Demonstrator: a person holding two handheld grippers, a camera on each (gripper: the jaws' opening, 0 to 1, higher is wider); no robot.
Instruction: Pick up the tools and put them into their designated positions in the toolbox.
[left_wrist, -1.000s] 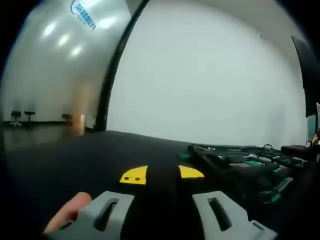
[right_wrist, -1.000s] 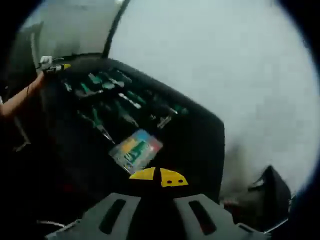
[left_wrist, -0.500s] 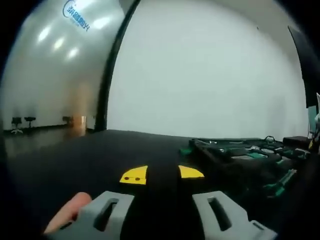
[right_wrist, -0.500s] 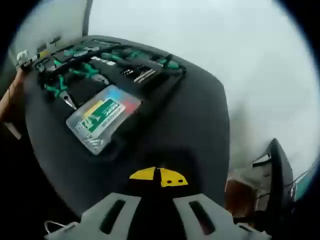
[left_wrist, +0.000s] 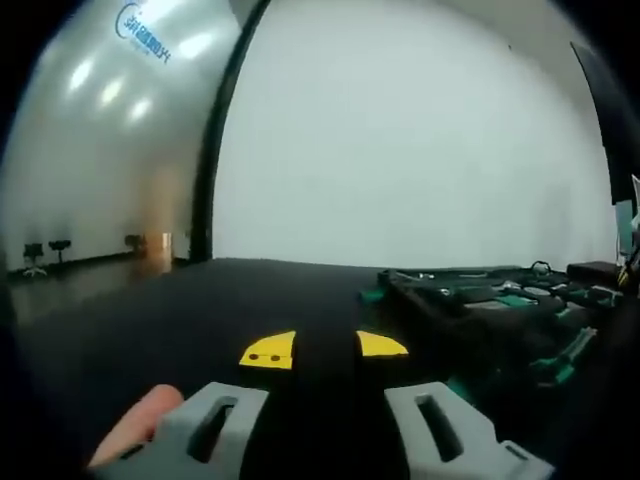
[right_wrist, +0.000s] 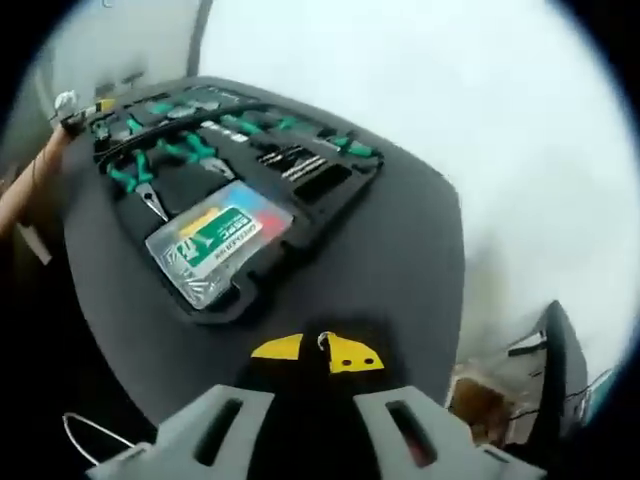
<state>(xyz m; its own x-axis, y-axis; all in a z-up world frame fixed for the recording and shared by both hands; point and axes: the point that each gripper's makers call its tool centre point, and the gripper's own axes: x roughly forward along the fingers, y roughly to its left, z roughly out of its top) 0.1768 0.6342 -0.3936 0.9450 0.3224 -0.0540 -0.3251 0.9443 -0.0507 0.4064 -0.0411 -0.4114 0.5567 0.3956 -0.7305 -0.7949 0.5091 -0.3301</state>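
Note:
A black toolbox tray (right_wrist: 330, 205) lies open on the black table (right_wrist: 400, 260) in the right gripper view. It holds green-handled pliers (right_wrist: 135, 180), green screwdrivers (right_wrist: 245, 122), a row of bits (right_wrist: 290, 160) and a clear plastic case with a colourful label (right_wrist: 215, 245). One slot (right_wrist: 325, 182) is bare. My right gripper (right_wrist: 318, 350) hovers shut above the table's near side, short of the tray. My left gripper (left_wrist: 325, 348) stands open low over the table, with the toolbox (left_wrist: 480, 310) to its right. That left gripper (right_wrist: 78, 108) also shows at the tray's far left corner.
A person's forearm (right_wrist: 25, 190) reaches along the table's left edge, and a fingertip (left_wrist: 135, 430) rests by my left jaw. A large grey ball (left_wrist: 100, 110) stands behind the table. A black object (right_wrist: 560, 370) and a brown box (right_wrist: 480, 405) sit on the floor.
The right gripper view has pulled back and turned, so the tray now sits nearer the middle of the picture. The left gripper view has hardly shifted. Both grippers keep their states.

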